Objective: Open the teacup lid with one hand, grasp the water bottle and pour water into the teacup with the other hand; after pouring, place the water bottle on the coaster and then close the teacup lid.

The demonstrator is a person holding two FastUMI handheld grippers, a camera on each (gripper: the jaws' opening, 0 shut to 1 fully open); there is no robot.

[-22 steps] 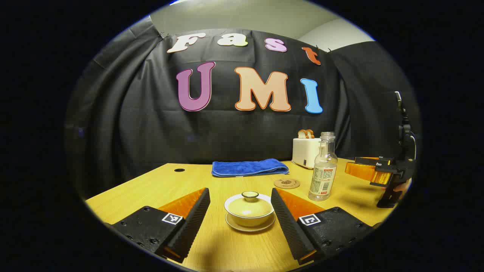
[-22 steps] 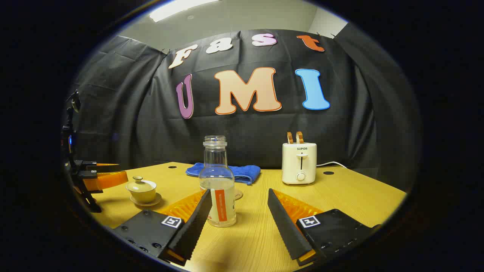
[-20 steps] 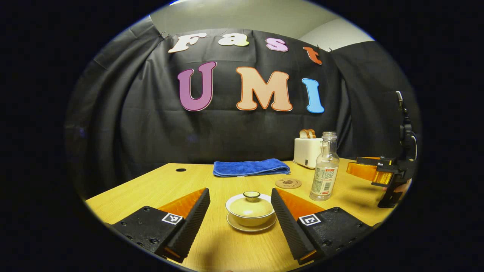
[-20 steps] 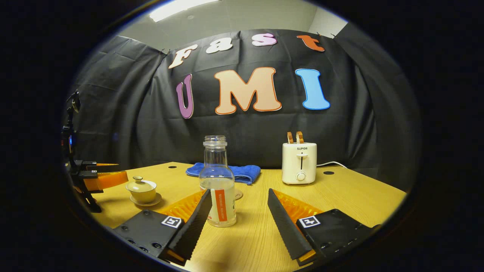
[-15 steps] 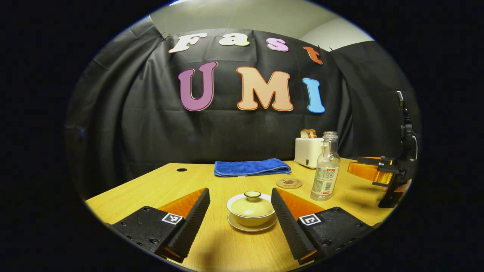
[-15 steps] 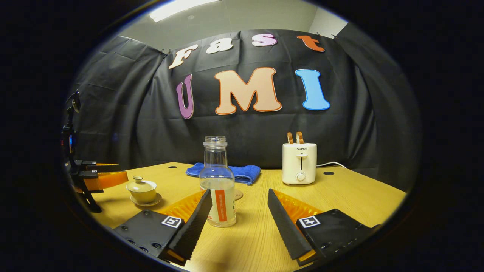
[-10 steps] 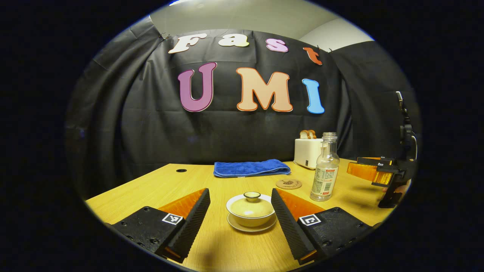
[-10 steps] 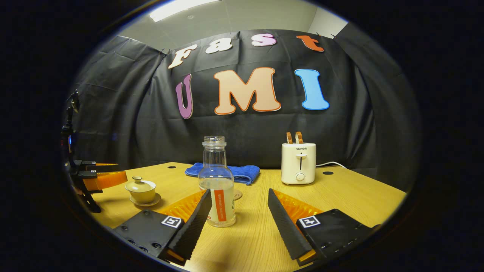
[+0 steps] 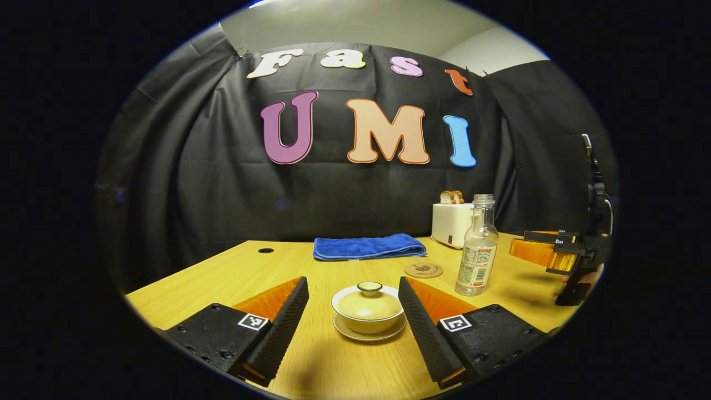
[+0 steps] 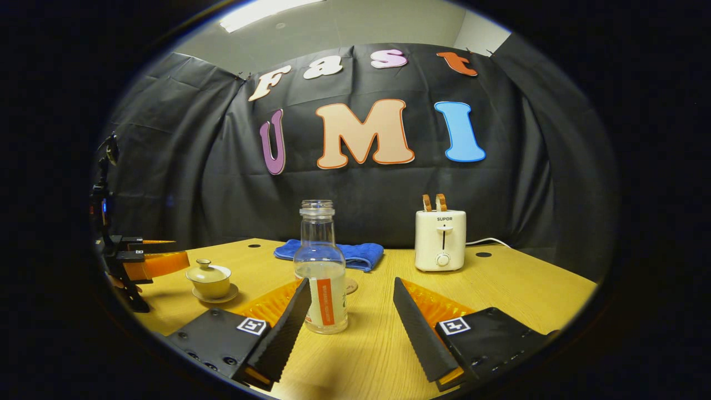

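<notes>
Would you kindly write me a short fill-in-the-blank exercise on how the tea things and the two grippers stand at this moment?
1. The lid rests ____ the teacup.
2. The water bottle has no ____ on its mouth.
3. Bread slices stick up from the ____ beside the blue towel.
4. The jaws of the left gripper and the right gripper both stand ____.

Missing words: on; cap; toaster; open

The teacup (image 9: 367, 309) sits on its saucer (image 9: 369, 333) on the table (image 9: 233, 275) — lid (image 9: 368, 301) on. To its right, farther back, the coaster (image 9: 423, 270), the water bottle (image 9: 476, 254) just beside it — towel (image 9: 368, 246) and toaster (image 9: 451, 223) behind.
</notes>
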